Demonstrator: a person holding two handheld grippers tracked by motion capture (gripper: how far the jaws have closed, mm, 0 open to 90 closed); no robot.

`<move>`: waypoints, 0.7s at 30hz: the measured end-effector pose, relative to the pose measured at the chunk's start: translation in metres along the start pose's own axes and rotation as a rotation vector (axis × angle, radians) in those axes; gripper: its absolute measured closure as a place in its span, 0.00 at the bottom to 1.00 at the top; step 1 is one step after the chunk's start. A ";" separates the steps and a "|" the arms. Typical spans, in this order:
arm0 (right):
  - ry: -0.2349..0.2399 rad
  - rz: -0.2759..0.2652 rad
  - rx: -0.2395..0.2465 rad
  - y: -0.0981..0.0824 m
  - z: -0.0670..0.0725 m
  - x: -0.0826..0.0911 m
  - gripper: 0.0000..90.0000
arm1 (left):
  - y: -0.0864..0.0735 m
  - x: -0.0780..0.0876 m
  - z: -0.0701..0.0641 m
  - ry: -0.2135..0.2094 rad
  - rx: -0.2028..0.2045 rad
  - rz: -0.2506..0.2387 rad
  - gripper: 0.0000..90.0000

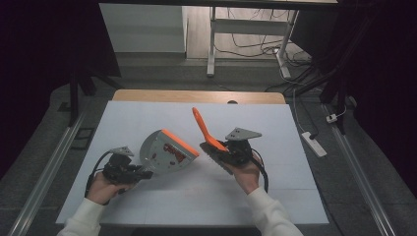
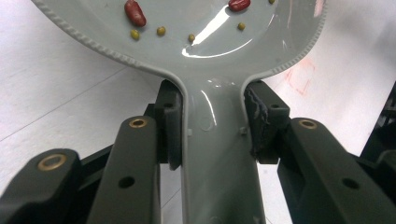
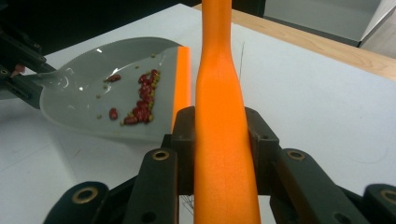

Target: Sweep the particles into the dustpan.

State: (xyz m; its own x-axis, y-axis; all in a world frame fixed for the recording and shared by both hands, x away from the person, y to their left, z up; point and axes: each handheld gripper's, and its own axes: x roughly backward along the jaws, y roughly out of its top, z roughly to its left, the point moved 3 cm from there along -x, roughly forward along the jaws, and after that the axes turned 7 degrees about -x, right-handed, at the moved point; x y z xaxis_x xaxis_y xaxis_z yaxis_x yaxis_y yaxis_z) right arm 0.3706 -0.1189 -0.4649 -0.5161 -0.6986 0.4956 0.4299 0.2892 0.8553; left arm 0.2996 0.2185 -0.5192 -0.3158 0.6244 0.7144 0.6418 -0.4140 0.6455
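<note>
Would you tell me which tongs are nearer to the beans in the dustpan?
Left. The left tongs clamp the dustpan handle itself, beside the beans; the right tongs hold the orange brush off its lip.

**Layout: pan left, brush right, both held over the bench**

I see the dustpan (image 1: 164,151) left of centre over the bench (image 1: 147,196), its handle pointing back-left into the left tongs (image 1: 142,173), which clamp that handle from both sides. Beans (image 3: 142,100) lie in the pan, bunched near its front lip, a few scattered further back toward the handle. The brush (image 1: 211,140) sits just right of the pan's lip, handle rising up and away from me, head lower and nearer me. The right tongs (image 1: 231,152) grip the brush handle on both sides. Left hand (image 1: 103,187) is near the bench's front-left, right hand (image 1: 248,174) right of centre. Behind the bench stands a second desk frame (image 1: 246,29) with cables (image 1: 255,49) on the floor.
</note>
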 end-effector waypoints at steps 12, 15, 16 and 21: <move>-0.018 0.020 -0.013 -0.006 -0.009 0.013 0.78 | -0.007 0.010 0.002 0.047 0.057 -0.046 0.68; -0.025 0.024 -0.018 -0.008 -0.012 0.017 0.78 | -0.009 0.010 0.002 0.052 0.061 -0.048 0.68; -0.032 0.027 -0.023 -0.010 -0.014 0.019 0.78 | -0.009 0.010 0.001 0.052 0.061 -0.050 0.68; -0.046 0.030 -0.032 -0.017 -0.018 0.026 0.78 | -0.013 0.011 0.000 0.067 0.071 -0.059 0.68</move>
State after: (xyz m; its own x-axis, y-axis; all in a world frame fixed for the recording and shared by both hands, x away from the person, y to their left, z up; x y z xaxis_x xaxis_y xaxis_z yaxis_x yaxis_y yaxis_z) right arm 0.3632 -0.1533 -0.4693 -0.5362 -0.6587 0.5279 0.4686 0.2878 0.8352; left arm 0.2871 0.2309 -0.5195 -0.3987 0.5994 0.6941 0.6683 -0.3283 0.6675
